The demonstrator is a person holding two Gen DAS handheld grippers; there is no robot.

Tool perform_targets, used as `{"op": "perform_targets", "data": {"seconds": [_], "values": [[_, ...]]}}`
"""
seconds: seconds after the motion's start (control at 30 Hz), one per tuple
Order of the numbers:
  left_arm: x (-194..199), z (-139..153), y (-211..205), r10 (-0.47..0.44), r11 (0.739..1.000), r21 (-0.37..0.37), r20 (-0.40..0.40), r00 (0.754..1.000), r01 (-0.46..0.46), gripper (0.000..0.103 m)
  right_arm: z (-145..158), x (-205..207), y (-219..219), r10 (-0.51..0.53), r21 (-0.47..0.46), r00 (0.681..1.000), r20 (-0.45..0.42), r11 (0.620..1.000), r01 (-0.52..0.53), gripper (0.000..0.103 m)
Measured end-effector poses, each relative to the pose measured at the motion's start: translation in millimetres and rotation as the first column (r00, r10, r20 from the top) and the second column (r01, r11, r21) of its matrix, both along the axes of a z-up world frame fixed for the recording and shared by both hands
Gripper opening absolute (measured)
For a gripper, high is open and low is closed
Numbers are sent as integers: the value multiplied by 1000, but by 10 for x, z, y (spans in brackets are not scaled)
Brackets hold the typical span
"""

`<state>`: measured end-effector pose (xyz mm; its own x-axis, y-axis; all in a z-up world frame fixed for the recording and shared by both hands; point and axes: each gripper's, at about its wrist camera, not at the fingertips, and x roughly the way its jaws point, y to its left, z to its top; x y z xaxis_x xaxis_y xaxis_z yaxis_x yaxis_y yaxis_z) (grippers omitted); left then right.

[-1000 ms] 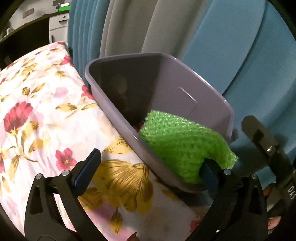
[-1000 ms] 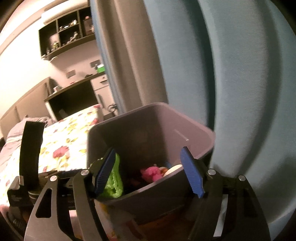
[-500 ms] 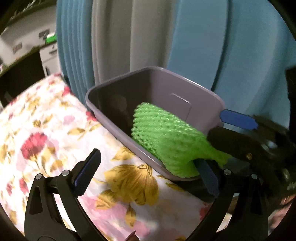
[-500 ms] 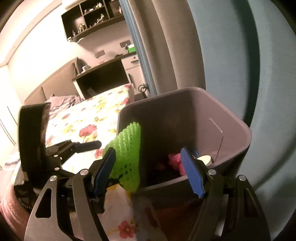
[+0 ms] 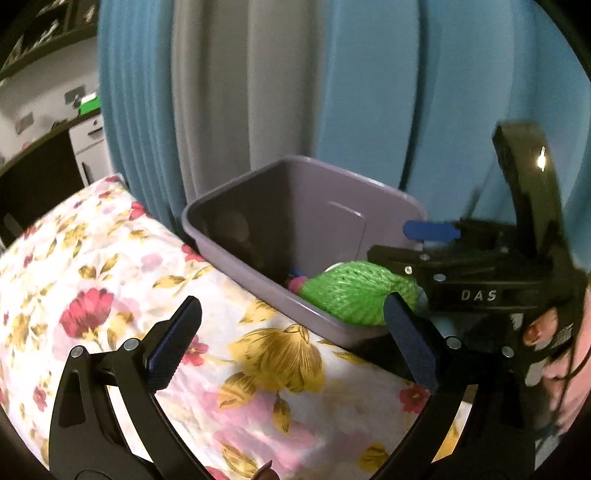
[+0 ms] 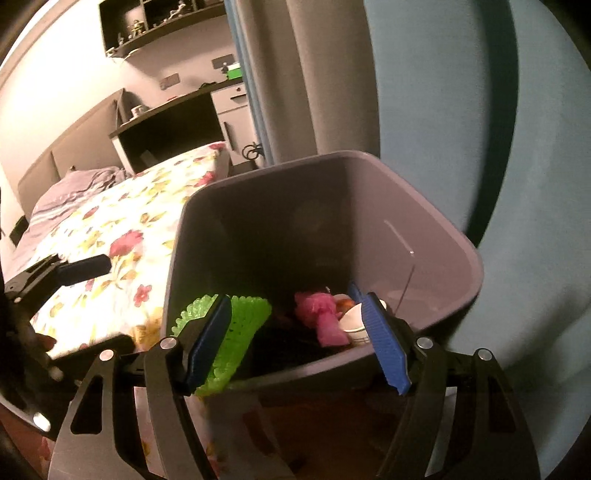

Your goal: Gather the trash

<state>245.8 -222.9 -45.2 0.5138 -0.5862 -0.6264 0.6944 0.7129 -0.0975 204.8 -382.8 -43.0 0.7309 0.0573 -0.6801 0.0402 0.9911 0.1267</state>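
A grey-purple bin point(image 5: 321, 206) stands between the flowered bed and the curtains. A green foam net point(image 5: 351, 295) lies in its near corner, partly over the rim. My left gripper point(image 5: 291, 301) is open above the bedspread, just short of the bin, with nothing between its fingers. My right gripper point(image 5: 406, 242), held by a hand, reaches in from the right. In the right wrist view the right gripper point(image 6: 290, 295) is open over the near rim of the bin point(image 6: 406, 221). The green net point(image 6: 243, 325) sits behind its left finger, beside pink trash point(image 6: 321, 317) and a paper cup point(image 6: 352, 323).
The flowered bedspread point(image 5: 110, 280) fills the left and the front. Blue and grey curtains point(image 5: 369, 92) hang close behind the bin. A dark desk point(image 6: 166, 136), a white drawer unit point(image 6: 236, 122) and wall shelves point(image 6: 155, 22) stand beyond the bed.
The green net left my left gripper's right finger, stuck up over the rim, and now lies lower in the bin. The left gripper drew back and rolled. The right gripper came closer to the bin.
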Motion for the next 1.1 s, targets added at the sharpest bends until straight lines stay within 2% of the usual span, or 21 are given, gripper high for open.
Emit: {"op": "perform_targets", "data": {"seconds": [0.1, 0.2, 0.23, 0.3, 0.4, 0.43, 0.5, 0.57, 0.63, 0.8, 1.0, 1.1], "values": [[37, 34, 177, 72, 996, -55, -25, 997, -73, 97, 26, -48, -9, -34, -17, 999, 13, 999, 34, 73], [38, 84, 405, 172, 978, -110, -40, 984, -175, 97, 128, -140, -12, -84, -48, 994, 74, 995, 87, 73], [2, 119, 506, 209, 968, -131, -35, 977, -212, 97, 163, -176, -6, -93, -49, 991, 94, 994, 98, 78], [-69, 162, 647, 270, 953, -142, -14, 963, -269, 97, 258, -280, 21, -111, -41, 982, 150, 992, 118, 82], [-231, 246, 822, 364, 925, -136, 38, 931, -356, 97, 358, -397, 92, -140, -65, 968, 208, 986, 156, 85], [-300, 277, 885, 403, 910, -132, 59, 913, -393, 97, 386, -438, 131, -145, -79, 963, 226, 983, 167, 87], [-399, 322, 975, 450, 890, -124, 88, 888, -439, 97, 438, -541, 255, -141, -102, 956, 256, 980, 172, 89], [-512, 362, 1075, 491, 870, -122, 109, 864, -479, 97, 475, -641, 390, -124, -105, 953, 275, 982, 158, 97], [-621, 386, 1187, 533, 845, -119, 117, 838, -521, 97, 500, -739, 512, -129, -110, 946, 297, 980, 168, 97], [-858, 424, 1493, 588, 808, -129, 123, 799, -575, 97, 563, -960, 849, -113, -130, 940, 321, 978, 161, 97], [-1234, 476, 1770, 621, 784, -123, 159, 768, -609, 97, 639, -1258, 1235, -90, -126, 934, 345, 982, 141, 97], [-1394, 510, 1874, 631, 776, -129, 159, 759, -617, 97, 684, -1407, 1394, -86, -125, 929, 361, 982, 140, 97]]}}
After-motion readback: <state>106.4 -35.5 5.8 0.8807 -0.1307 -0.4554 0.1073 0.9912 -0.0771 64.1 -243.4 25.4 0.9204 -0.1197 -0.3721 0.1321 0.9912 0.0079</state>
